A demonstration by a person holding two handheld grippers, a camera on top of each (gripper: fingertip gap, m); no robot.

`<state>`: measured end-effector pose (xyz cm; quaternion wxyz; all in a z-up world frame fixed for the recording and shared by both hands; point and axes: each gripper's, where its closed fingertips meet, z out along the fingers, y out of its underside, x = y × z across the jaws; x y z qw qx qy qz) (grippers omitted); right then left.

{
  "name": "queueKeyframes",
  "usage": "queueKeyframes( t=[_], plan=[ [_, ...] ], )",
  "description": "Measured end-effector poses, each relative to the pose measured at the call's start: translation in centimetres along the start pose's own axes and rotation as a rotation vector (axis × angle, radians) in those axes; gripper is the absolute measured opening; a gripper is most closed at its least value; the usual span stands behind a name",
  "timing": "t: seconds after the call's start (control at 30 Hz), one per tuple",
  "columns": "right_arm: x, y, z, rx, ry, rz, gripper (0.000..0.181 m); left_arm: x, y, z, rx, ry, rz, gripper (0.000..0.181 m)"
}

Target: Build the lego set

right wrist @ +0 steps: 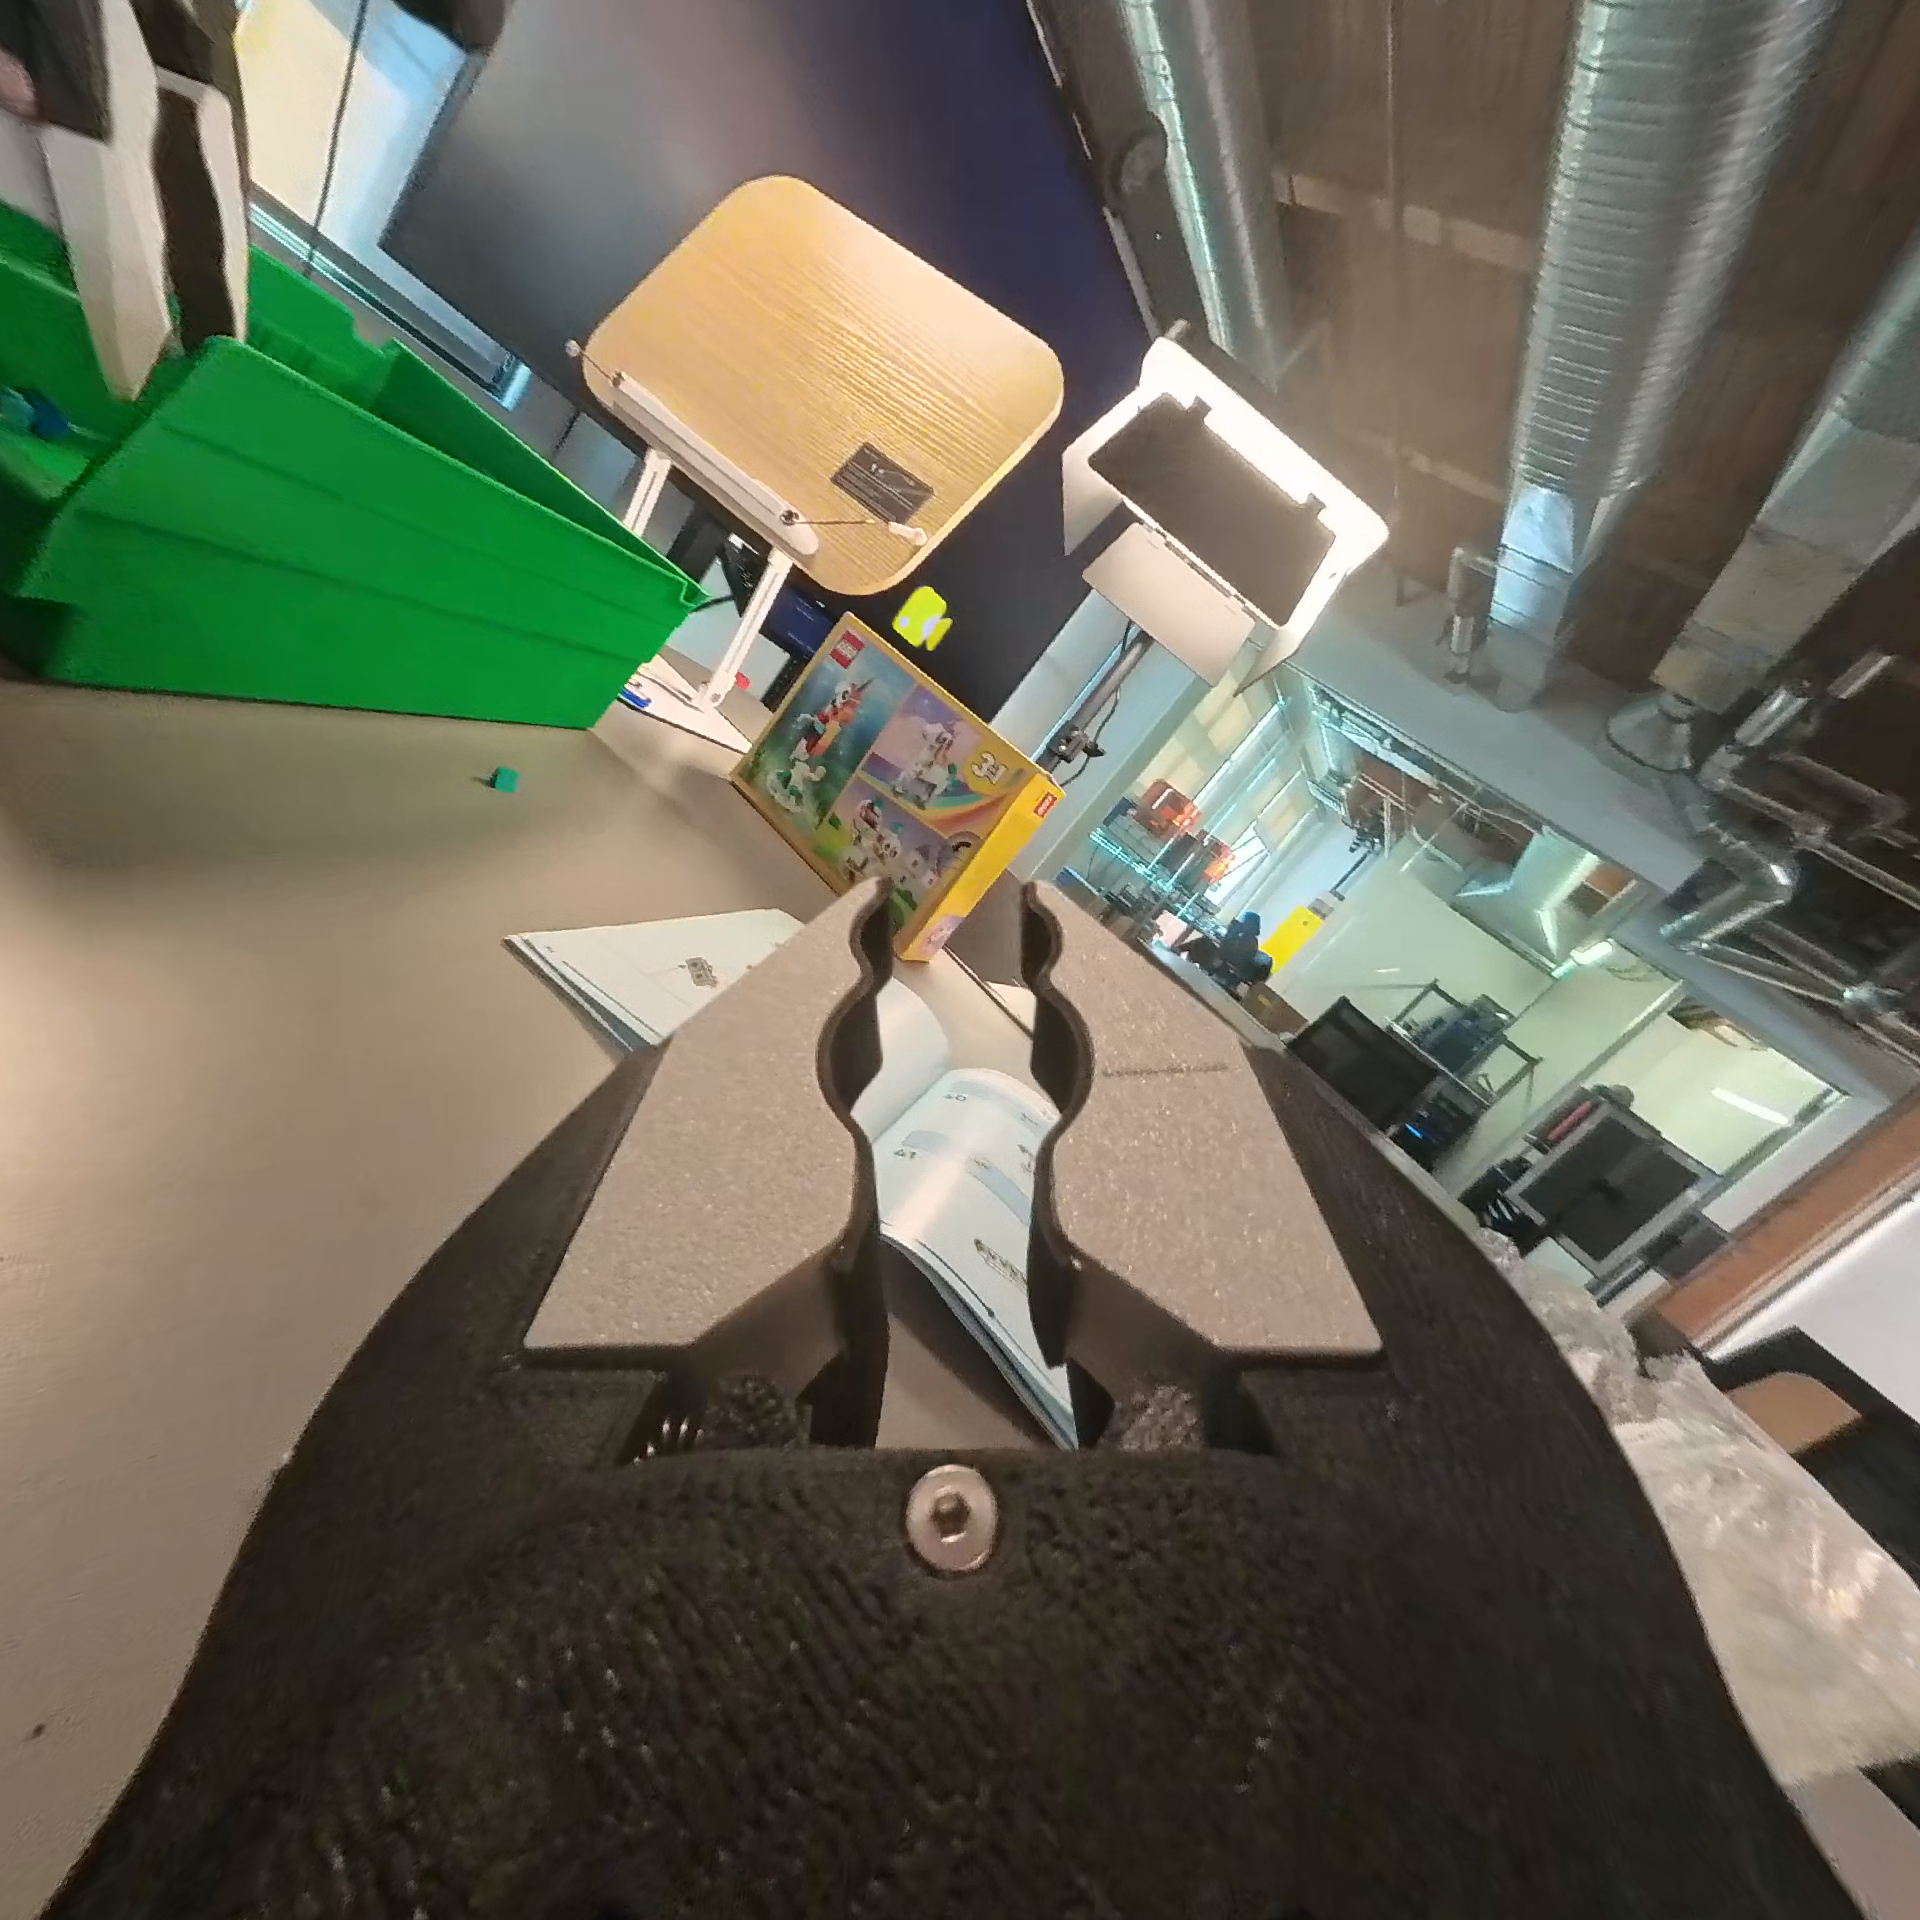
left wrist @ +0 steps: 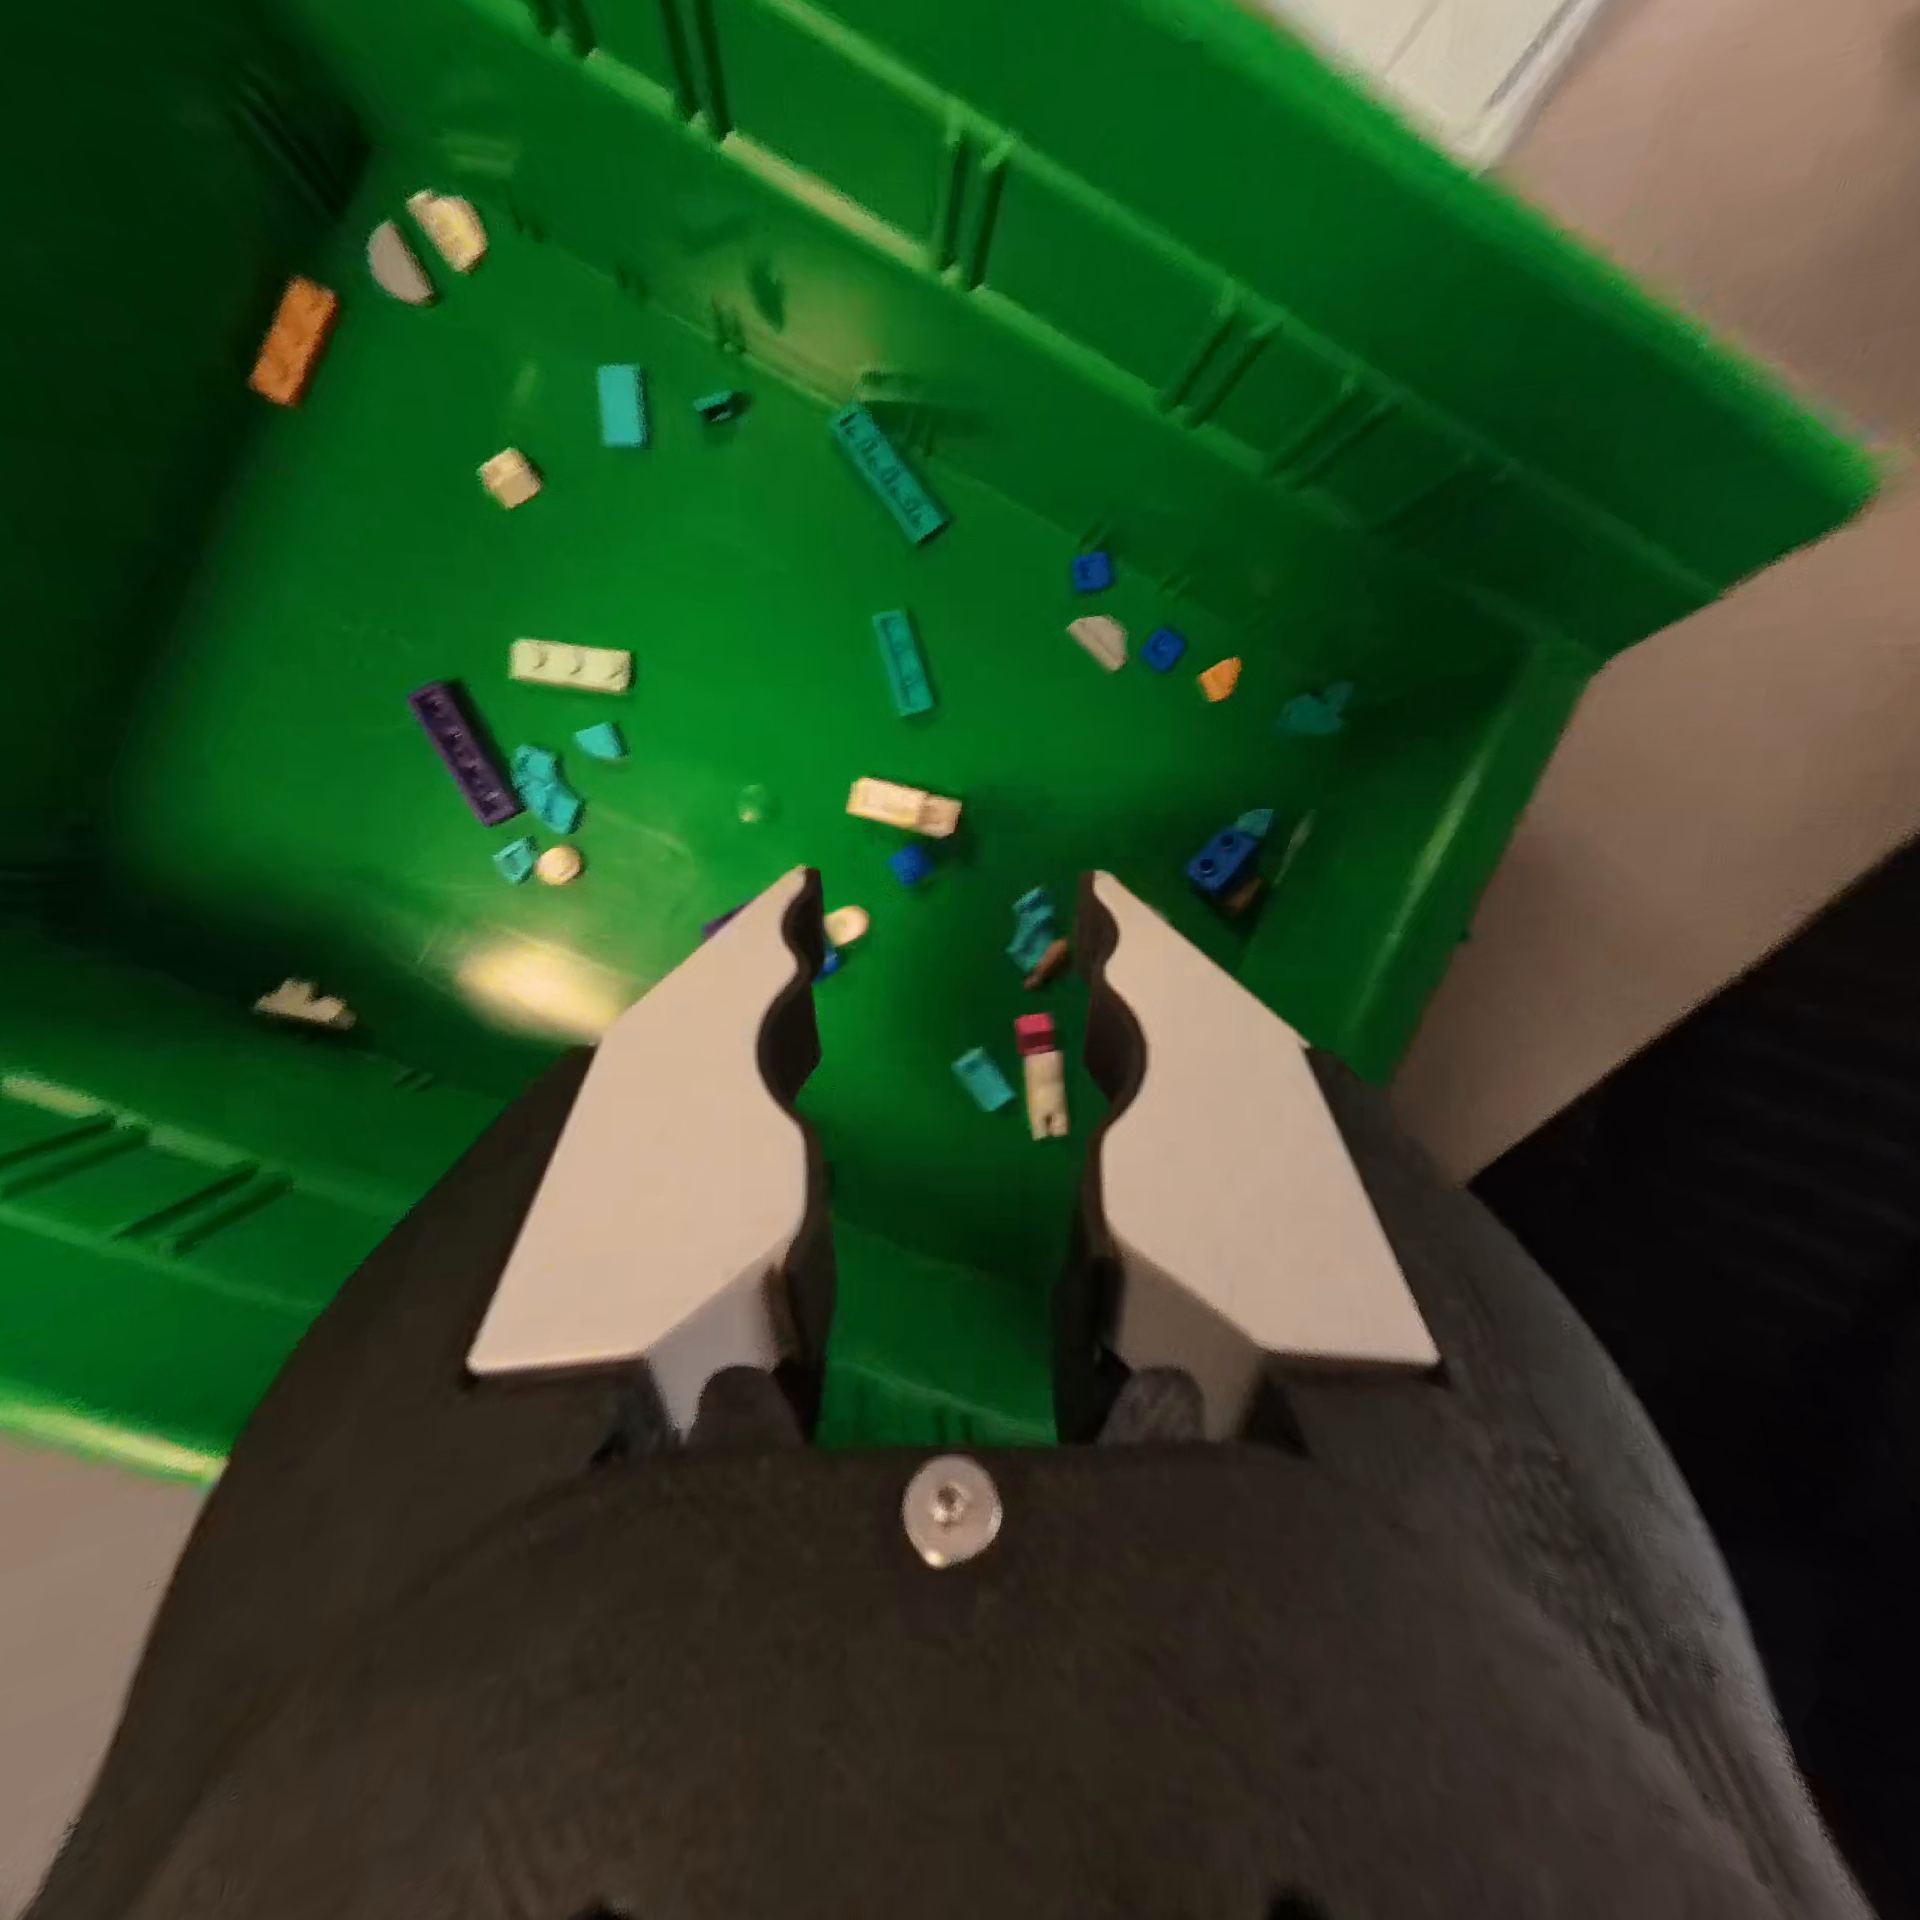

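Left claw [left wrist: 948,894] hung open and empty over green bin [left wrist: 1195,343], jaws apart above loose bricks. Scattered across bin floor: orange plate [left wrist: 294,339] at ten o'clock, long teal plate [left wrist: 890,473] near twelve, purple plate [left wrist: 463,752] at nine, white plate [left wrist: 570,664] just above it, cream brick [left wrist: 903,805] just past the tips, blue brick [left wrist: 1220,858] at two o'clock near the wall. Pink-and-white piece [left wrist: 1041,1075] lay between the fingers [left wrist: 686,1122] in the picture, on the floor below, with a small teal tile [left wrist: 982,1078] just beside it. Picture blurred; finer shapes not clear. Right claw [right wrist: 954,896] also open and empty, held low over the table [right wrist: 260,1039] and tilted. Open instruction booklet [right wrist: 644,971] lay on the table beneath and between its jaws. Set box [right wrist: 894,795] stood on the table at twelve o'clock, just past the tips. Lone green brick [right wrist: 503,778] sat on the table at ten o'clock, apart from the bin [right wrist: 343,582] farther at ten. Left claw [right wrist: 145,197] seen at upper left, over the bin.
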<state>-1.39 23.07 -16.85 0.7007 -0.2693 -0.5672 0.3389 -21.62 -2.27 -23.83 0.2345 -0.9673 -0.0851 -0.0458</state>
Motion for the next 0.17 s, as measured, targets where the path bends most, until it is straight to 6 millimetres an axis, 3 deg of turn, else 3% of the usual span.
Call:
queueKeyframes(
  t=[0.03, 0.1, 0.17],
  plan=[
    [0.04, 0.17, 0.06, -0.006, 0.002, 0.003, 0.022, 0.90, -0.49, -0.19, 0.024, 0.049, -0.002, 0.049],
    [0.05, 0.43, 0.19, -0.016, 0.004, 0.001, 0.021, 1.57, -1.01, -0.56, 0.043, 0.073, -0.022, 0.047],
    [-0.01, 0.65, 0.30, -0.024, 0.001, 0.001, 0.021, 1.61, -0.05, -0.51, -0.022, 0.052, -0.031, 0.037]
  ],
)
